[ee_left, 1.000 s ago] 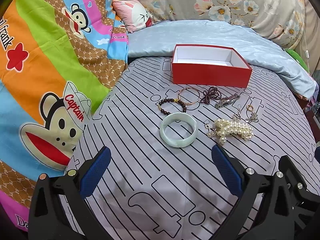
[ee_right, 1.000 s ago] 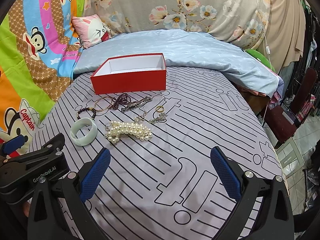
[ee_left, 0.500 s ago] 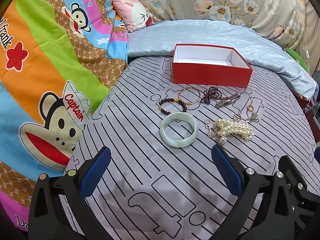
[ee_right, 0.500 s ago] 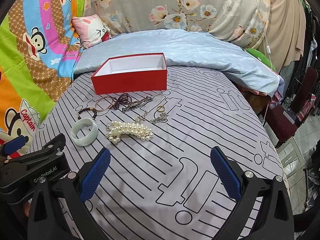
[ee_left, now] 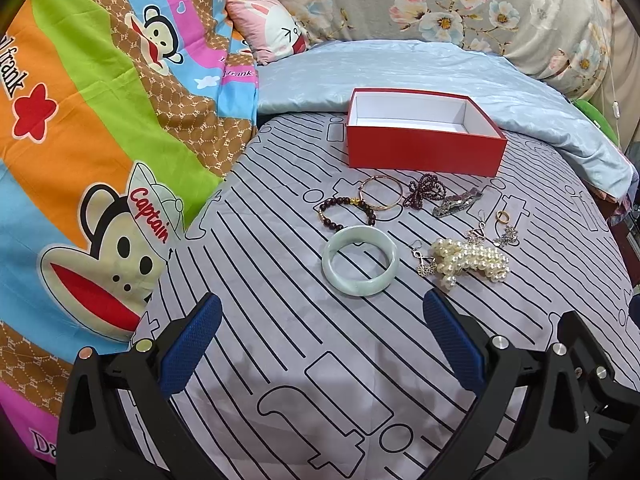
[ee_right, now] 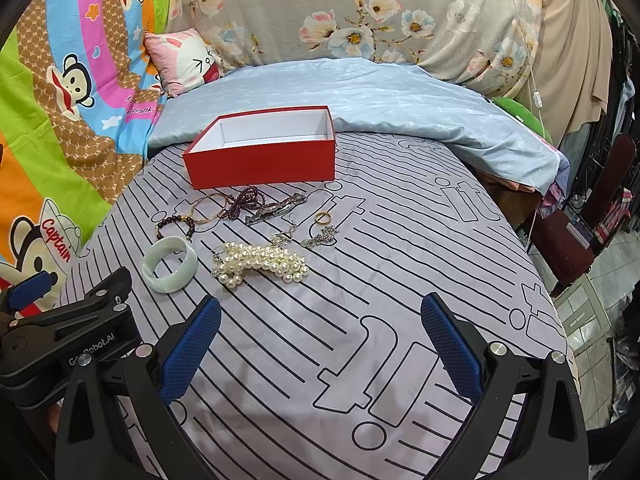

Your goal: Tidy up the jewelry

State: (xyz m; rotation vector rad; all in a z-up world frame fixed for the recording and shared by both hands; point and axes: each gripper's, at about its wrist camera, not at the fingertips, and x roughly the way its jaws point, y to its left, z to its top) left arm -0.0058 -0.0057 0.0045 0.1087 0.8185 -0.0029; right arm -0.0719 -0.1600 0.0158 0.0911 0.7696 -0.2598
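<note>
An empty red box (ee_left: 424, 148) (ee_right: 262, 158) stands open at the far side of the striped bed sheet. In front of it lie a pale green bangle (ee_left: 360, 260) (ee_right: 170, 264), a dark bead bracelet (ee_left: 347, 210), a thin gold bangle (ee_left: 381, 192), a maroon bead string (ee_left: 426, 194), a metal hair clip (ee_left: 458, 202), a gold ring (ee_left: 503, 216) (ee_right: 323, 217), earrings (ee_left: 424, 262) and a pearl strand (ee_left: 470, 262) (ee_right: 262, 264). My left gripper (ee_left: 320, 316) is open and empty, short of the bangle. My right gripper (ee_right: 320, 316) is open and empty, short of the pearls.
A colourful cartoon blanket (ee_left: 80, 140) lies to the left, a light blue quilt (ee_left: 400, 68) and a pink pillow (ee_left: 272, 32) behind the box. The bed edge drops off on the right next to a dark red chair (ee_right: 592, 216). The left gripper's body (ee_right: 60, 320) shows at the right wrist view's lower left.
Both grippers have crept slightly forward toward the jewelry; the scene sits a little lower in the views. Nothing was touched or moved.
</note>
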